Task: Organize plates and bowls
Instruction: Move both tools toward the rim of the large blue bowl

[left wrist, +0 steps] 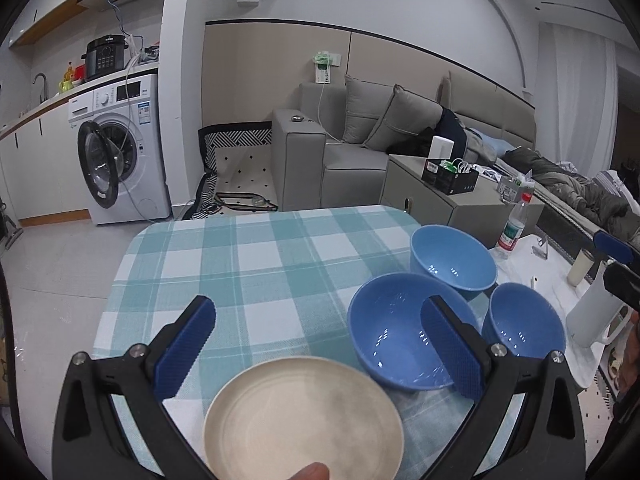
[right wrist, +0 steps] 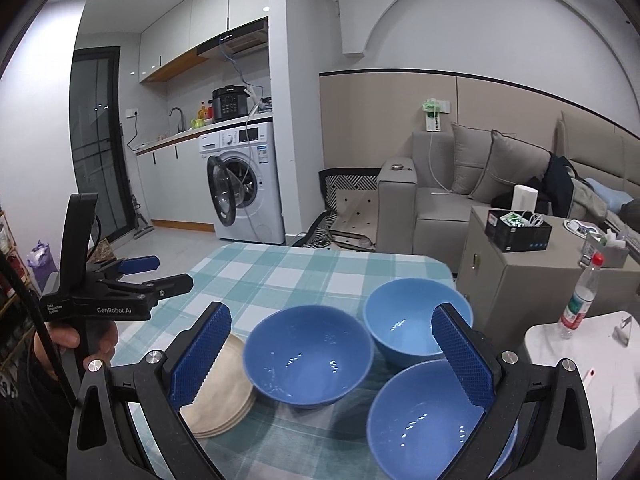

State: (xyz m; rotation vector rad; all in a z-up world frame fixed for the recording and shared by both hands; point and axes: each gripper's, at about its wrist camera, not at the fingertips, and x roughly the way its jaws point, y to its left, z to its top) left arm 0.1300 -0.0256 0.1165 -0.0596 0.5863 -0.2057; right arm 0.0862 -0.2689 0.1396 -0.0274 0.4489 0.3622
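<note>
Both grippers are wide apart and hold nothing. The right gripper (right wrist: 330, 354) hangs over three blue bowls: the middle bowl (right wrist: 308, 356) at 12 o'clock, the near bowl (right wrist: 424, 420) at 4 o'clock. The cream plates (right wrist: 224, 392) lie at 9 o'clock, right under the left gripper (left wrist: 316, 348), which is nearer them.

We see a washing machine (right wrist: 247, 184) with its door open under the kitchen counter, a black cooker (right wrist: 230, 102) on top. A grey sofa (right wrist: 444, 200) lines the wall, and a capped water bottle (right wrist: 579, 300) stands on a white side table (right wrist: 576, 344).
</note>
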